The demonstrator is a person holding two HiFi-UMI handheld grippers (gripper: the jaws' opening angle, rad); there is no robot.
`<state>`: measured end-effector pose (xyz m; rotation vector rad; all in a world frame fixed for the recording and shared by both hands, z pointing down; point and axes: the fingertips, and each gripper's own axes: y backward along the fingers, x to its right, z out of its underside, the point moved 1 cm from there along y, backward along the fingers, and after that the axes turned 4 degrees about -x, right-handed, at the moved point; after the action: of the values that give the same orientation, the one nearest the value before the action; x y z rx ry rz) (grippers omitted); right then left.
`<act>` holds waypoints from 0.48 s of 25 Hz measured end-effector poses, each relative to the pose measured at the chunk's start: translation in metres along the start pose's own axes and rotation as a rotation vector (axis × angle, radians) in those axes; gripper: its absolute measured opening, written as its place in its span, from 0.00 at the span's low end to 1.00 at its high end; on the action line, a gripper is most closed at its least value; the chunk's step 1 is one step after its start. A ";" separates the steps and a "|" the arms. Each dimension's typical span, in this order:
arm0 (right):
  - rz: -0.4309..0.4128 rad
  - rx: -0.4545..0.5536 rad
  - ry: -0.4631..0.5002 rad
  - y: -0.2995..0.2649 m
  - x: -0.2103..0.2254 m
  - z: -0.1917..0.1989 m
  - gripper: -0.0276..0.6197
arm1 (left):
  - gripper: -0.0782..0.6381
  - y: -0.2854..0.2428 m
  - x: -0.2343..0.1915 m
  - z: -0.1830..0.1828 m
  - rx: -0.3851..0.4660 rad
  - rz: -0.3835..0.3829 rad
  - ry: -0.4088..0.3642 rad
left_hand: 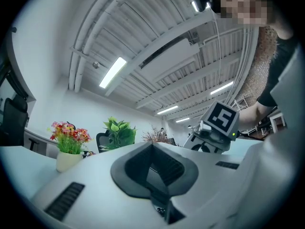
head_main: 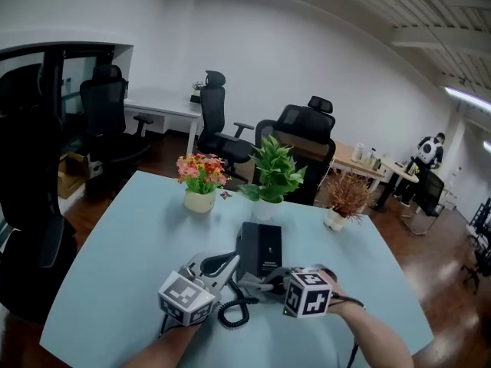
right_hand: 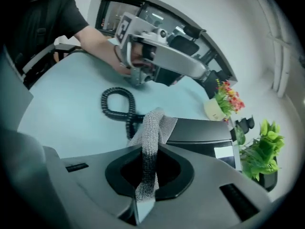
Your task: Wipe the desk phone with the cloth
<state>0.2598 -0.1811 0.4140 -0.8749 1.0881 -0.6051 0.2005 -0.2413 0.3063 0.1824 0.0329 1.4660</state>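
The right gripper [right_hand: 144,191] has its fingers shut tight on the grey cloth [right_hand: 152,130], which lies against a corner of the black phone [right_hand: 202,133] on the worktop [right_hand: 71,113]. The left gripper [left_hand: 156,194] points up, with its fingers together and nothing between them

The right tool [head_main: 271,284] holds a grey cloth [head_main: 253,288] against the black desk phone's [head_main: 259,248] near edge on the pale-blue table [head_main: 115,244].
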 end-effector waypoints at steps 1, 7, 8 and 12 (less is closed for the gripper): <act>-0.020 -0.003 0.011 0.001 -0.003 0.001 0.02 | 0.11 0.001 -0.001 0.001 -0.002 0.002 0.000; 0.368 0.124 -0.307 0.031 0.132 0.020 0.02 | 0.11 0.004 -0.004 0.000 0.009 0.002 -0.013; 0.427 0.135 -0.361 0.032 0.154 0.024 0.02 | 0.11 0.005 -0.004 -0.001 0.008 0.001 -0.010; 0.501 0.093 -0.443 0.011 0.198 0.039 0.02 | 0.11 0.004 -0.004 0.007 -0.002 0.015 -0.005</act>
<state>0.3685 -0.3194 0.3142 -0.5827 0.8194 -0.0353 0.1969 -0.2455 0.3135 0.1854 0.0262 1.4800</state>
